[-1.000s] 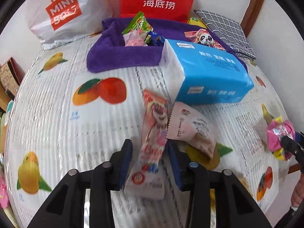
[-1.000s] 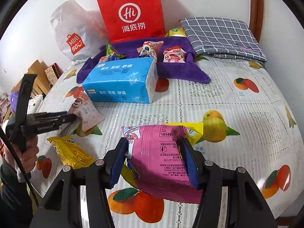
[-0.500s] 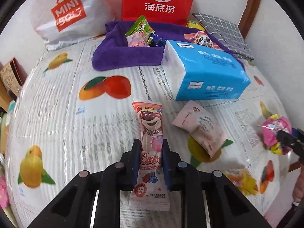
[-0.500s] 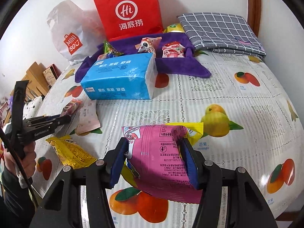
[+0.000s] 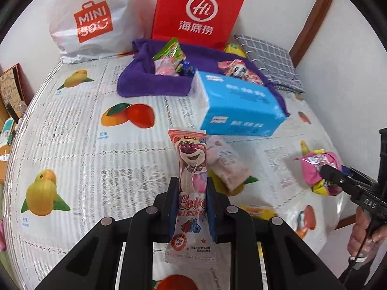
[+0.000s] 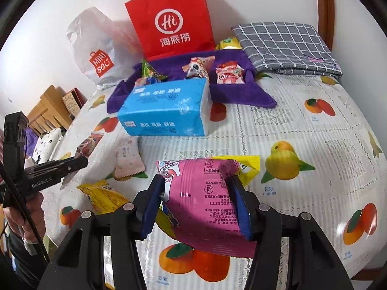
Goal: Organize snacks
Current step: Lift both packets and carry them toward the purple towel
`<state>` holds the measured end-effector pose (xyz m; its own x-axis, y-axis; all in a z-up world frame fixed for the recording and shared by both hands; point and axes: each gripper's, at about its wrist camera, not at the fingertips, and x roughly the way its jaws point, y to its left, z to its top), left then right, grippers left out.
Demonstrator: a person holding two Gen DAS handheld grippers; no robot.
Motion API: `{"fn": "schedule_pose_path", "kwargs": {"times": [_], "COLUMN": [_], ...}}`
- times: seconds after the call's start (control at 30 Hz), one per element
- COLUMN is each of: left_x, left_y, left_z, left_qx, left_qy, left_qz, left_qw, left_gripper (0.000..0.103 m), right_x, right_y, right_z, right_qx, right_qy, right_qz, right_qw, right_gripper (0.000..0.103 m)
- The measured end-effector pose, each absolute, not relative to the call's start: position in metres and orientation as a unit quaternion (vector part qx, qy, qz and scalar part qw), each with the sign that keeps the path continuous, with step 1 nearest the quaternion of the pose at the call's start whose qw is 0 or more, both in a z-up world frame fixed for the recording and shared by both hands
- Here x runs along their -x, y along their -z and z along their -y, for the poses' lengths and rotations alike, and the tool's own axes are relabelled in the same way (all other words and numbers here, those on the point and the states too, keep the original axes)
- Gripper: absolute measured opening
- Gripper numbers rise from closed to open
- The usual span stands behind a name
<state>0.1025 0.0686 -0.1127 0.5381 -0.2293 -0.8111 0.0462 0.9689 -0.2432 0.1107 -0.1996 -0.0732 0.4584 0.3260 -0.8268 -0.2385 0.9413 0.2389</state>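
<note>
Left tongs (image 5: pixel 192 188) pinching one bear-print snack stick (image 5: pixel 191 169) marked "Love", lifted off tabletop (image 5: pixel 72 130); one white "MINISO" bag (image 5: pixel 93 17); one red "Hi" bag (image 5: pixel 198 12); one blue tissue pack (image 5: pixel 238 104); right tongs (image 6: pixel 197 191) pinching one pink snack packet (image 6: pixel 203 198) above tabletop.
</note>
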Motion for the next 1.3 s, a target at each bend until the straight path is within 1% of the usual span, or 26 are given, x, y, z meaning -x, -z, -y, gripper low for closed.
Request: {"fn": "schedule_pose_path", "kwargs": {"times": [0.23,0.47,0.6,1.3], "left_x": [-0.104,-0.110,-0.117,-0.154], "left_y": [0.094,0.078,0.070,0.046], "left_z": [-0.058,-0.048,-0.042,-0.024], "left_qx": [0.111,0.105,0.105,0.092], "left_qy": [0.104,0.112,0.119,0.130], "left_qz": [-0.461,-0.449,-0.443,-0.429], "left_qw": [0.874,0.880,0.883,0.889], "left_gripper": [0.020,0.020,0.020,0.020], "right_x": [-0.116,-0.120,-0.130,-0.163], "right_y": [0.055,0.037,0.031,0.003], "right_z": [0.196,0.189,0.190,0.185], "right_qx": [-0.050,-0.044,-0.052,-0.053], "right_qy": [-0.172,-0.179,-0.177,-0.187], "right_qz": [-0.480,-0.466,-0.472,-0.436], "right_qw": [0.859,0.865,0.862,0.879], "right_gripper": [0.054,0.054,0.054,0.054]}}
